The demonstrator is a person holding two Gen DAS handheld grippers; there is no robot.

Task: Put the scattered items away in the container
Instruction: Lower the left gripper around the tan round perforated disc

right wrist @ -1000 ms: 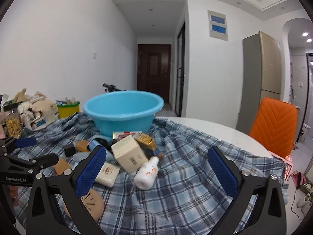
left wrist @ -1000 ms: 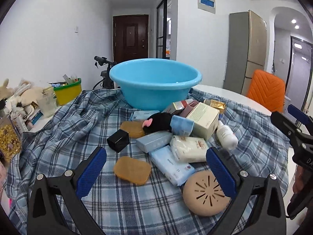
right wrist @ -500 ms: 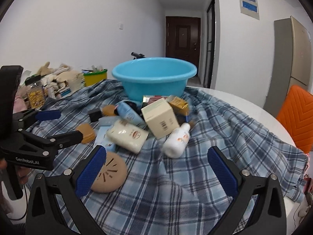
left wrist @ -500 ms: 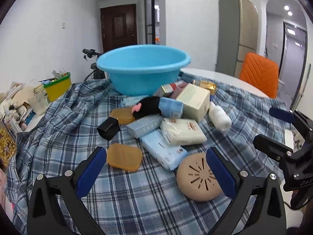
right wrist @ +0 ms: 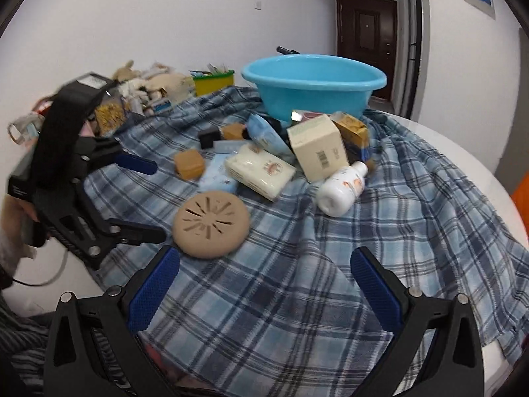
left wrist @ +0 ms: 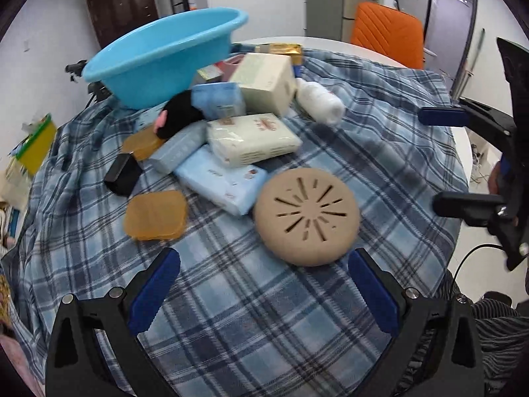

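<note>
My left gripper is spread wide and empty, low over the plaid cloth on the table. My right gripper is likewise spread wide, holding nothing. The light blue basin sits at the far side of the cloth, round, plastic, with a rolled rim; I can see nothing inside it from here. The scattered items lie heaped just in front of it. Nearest my left gripper is a tan round disc with radiating slots, flat on the cloth. Beside it lie an amber rounded-square bar and a pale blue packet. A cream wrapped pack rests on the packet. A cream carton and a white bottle on its side lie farther back.
</note>
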